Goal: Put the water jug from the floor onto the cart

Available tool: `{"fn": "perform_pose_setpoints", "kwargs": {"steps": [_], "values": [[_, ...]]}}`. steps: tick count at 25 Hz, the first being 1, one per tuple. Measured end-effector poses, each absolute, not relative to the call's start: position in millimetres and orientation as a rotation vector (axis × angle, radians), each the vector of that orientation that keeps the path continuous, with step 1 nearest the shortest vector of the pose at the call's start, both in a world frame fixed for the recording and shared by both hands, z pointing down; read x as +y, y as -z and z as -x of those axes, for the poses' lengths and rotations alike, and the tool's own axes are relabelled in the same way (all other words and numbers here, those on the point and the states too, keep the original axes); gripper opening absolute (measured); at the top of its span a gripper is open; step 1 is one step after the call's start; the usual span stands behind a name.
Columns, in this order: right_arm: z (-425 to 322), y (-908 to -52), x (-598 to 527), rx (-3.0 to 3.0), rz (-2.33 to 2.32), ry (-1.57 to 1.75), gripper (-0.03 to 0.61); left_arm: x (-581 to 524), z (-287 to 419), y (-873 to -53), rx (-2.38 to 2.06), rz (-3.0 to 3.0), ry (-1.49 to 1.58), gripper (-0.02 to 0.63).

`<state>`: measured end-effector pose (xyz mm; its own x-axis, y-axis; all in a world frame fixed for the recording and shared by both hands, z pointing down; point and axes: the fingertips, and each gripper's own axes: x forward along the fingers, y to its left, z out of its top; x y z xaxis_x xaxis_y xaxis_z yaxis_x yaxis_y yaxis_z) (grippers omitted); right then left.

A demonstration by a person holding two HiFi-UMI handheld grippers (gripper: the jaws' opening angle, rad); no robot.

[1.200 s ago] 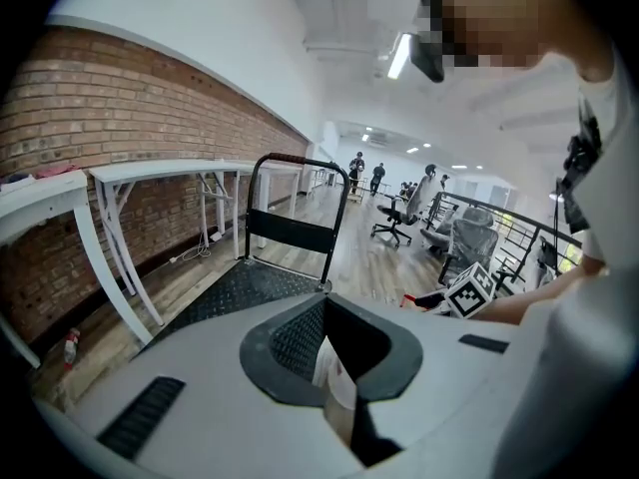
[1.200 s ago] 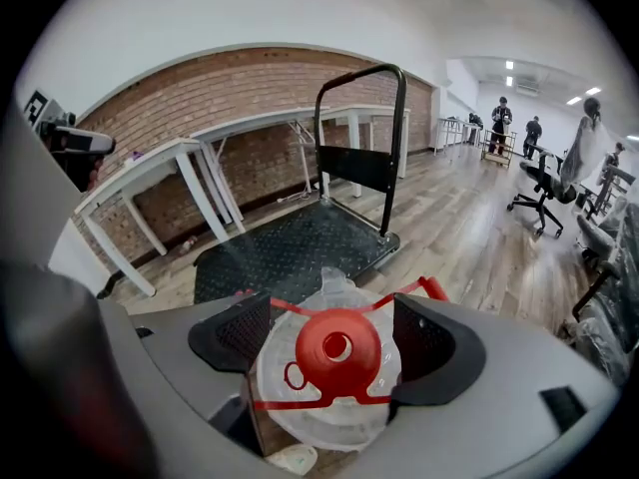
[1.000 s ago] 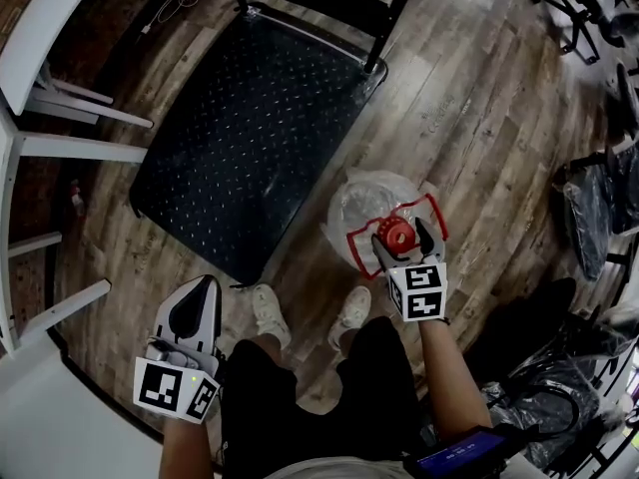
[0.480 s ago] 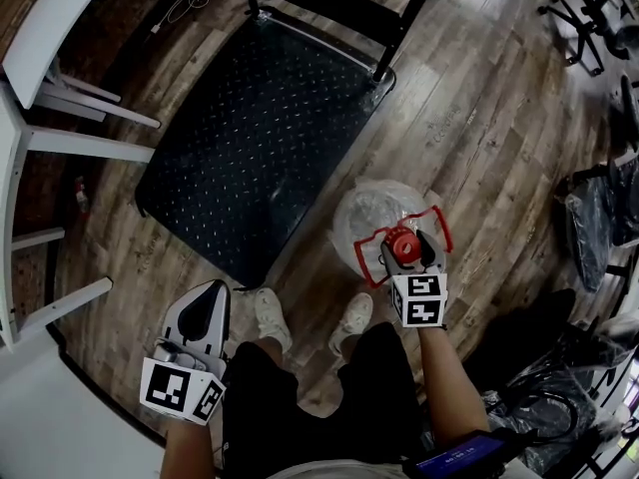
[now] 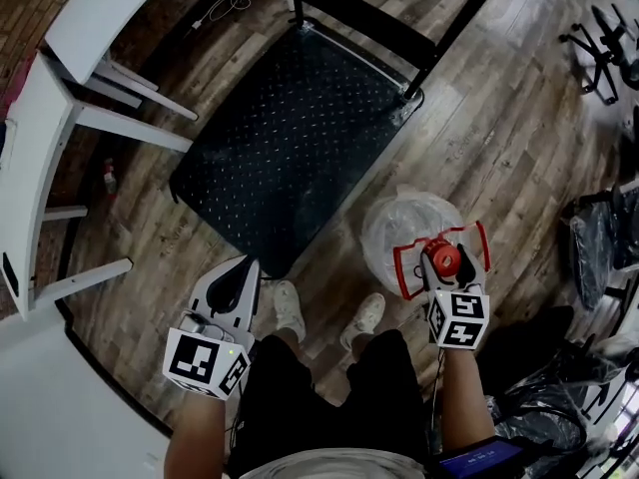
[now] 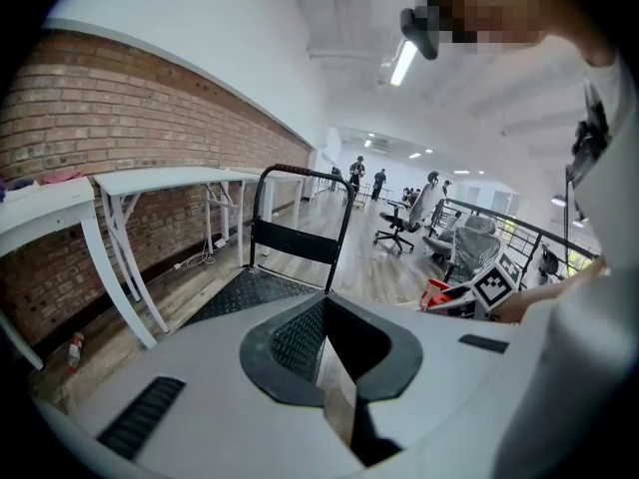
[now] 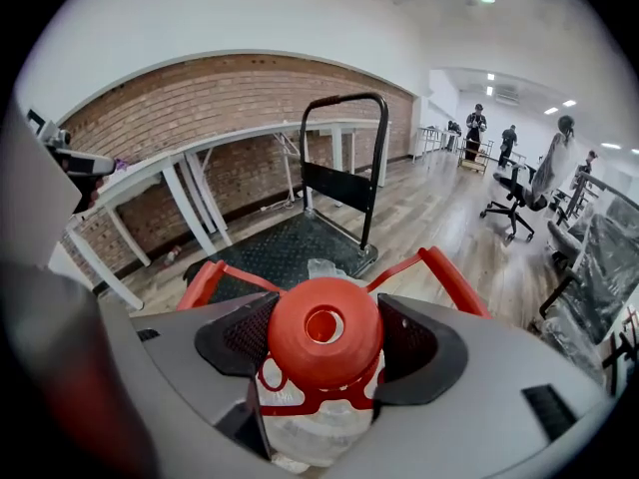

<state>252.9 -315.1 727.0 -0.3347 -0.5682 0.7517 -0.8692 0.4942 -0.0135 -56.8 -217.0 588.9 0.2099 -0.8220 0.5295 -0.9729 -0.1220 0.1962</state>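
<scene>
The water jug point(image 5: 404, 230) is a clear bottle wrapped in plastic, with a red cap point(image 5: 446, 259) and a red carry frame point(image 5: 407, 265). It hangs just right of the cart's near corner. My right gripper point(image 5: 445, 263) is shut on the jug's capped neck. In the right gripper view the cap point(image 7: 322, 329) fills the space between both pads, with the jug body point(image 7: 312, 429) below. The cart's black studded deck point(image 5: 290, 138) lies ahead to the left, its upright handle point(image 5: 399, 26) at the far end. My left gripper point(image 5: 240, 269) is shut on nothing near the cart's front edge.
White tables point(image 5: 95, 28) on angled legs stand along the left, by the brick wall point(image 6: 90, 108). The person's shoes point(image 5: 291, 309) stand between the grippers. Black-wrapped bundles point(image 5: 599, 242) and office chairs point(image 5: 609, 43) sit at the right. People stand far down the hall point(image 7: 476, 128).
The right gripper's jaws have closed in on the red cap and it has risen with the jug. The left gripper has come up a little. The cart now sits farther right in the head view.
</scene>
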Motion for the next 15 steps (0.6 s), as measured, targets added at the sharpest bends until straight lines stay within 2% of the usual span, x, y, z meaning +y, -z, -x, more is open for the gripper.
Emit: {"fn": "perform_pose_setpoints", "kwargs": {"steps": [7, 15], "values": [[-214, -644, -320, -2.090, -1.113, -0.444, 0.316, -203, 93, -545, -1.758, -1.948, -0.372, 0.000], [-133, -595, -322, -2.186, -0.988, -0.391, 0.316, -169, 154, -519, -1.892, -1.849, -0.343, 0.000]]}}
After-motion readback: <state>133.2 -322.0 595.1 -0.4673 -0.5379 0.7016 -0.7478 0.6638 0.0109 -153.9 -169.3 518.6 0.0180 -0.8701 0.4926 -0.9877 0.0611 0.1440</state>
